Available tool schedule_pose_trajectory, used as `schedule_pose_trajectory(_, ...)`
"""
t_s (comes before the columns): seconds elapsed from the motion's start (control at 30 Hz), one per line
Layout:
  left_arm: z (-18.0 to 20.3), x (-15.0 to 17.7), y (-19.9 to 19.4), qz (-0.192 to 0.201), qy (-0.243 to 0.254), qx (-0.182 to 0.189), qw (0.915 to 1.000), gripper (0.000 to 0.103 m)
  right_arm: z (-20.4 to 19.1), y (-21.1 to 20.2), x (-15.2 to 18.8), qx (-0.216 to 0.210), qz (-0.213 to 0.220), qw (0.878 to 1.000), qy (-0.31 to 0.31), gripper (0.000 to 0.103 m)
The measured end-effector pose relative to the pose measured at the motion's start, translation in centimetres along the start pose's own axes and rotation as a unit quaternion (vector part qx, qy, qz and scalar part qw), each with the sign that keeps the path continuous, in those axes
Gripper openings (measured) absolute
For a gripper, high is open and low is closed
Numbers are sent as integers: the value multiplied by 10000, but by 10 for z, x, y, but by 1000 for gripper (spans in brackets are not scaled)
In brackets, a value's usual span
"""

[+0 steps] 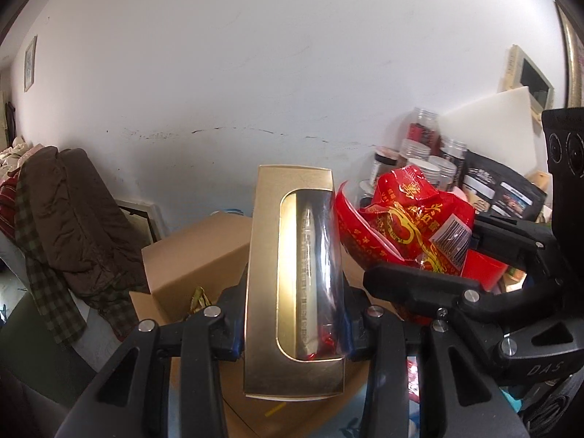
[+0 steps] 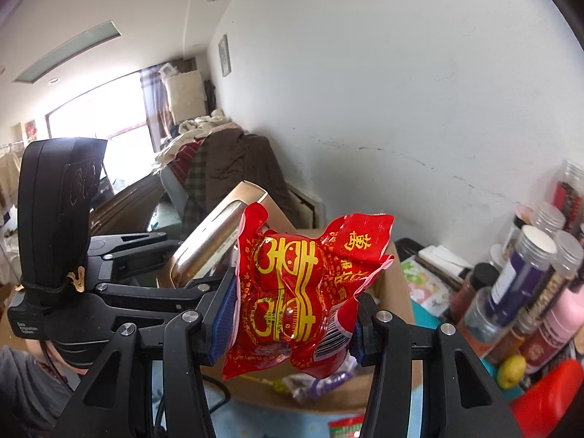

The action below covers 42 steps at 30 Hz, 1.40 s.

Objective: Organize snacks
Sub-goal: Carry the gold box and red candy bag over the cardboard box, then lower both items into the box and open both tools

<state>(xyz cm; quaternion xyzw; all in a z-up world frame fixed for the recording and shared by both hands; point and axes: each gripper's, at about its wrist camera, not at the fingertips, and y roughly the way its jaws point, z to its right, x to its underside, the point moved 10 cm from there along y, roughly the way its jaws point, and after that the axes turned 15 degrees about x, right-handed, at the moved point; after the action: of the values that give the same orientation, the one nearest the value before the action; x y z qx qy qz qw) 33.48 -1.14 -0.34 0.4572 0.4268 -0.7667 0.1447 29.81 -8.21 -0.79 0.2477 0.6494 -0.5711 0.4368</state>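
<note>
Behind the cardboard box (image 1: 197, 255), a scuffed white wall (image 1: 255, 73) rises.

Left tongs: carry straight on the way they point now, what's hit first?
Probably the open cardboard box just beyond and below the left tongs, which are shut on the gold window box. Depth is unclear; past it is only the white wall.

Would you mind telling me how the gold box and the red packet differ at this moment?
The gold box is rigid and straight-edged, with a clear window; the red packet is soft, crumpled film. The box is plain gold, while the packet carries yellow characters and a barcode. The box sits in the left gripper, the packet in the right gripper. Both are clamped between the pads and held up above a cardboard carton.
</note>
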Motion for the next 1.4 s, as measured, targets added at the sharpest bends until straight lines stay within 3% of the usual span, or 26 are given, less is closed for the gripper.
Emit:
schedule_pose_trajectory(0.37, -45, 6, 44, -291, -308, -117, 9990, 38, 10, 65, 1, -161, -324, 9993, -21, 50)
schedule_pose_trajectory(0.67, -80, 30, 78, -840, -495, -431, 9943, 38, 14, 115, 18, -106, -812, 9966, -24, 50)
schedule_pose_trajectory(1.17, -109, 66, 106, -1776, -804, -871, 9769, 38, 19, 161, 52, 234, -1713, 9849, -31, 52)
schedule_pose_trajectory(1.4, -118, 91, 119, -2319, -1181, -909, 9613, 38, 21, 169, 61, 448, -1984, 9790, -127, 60)
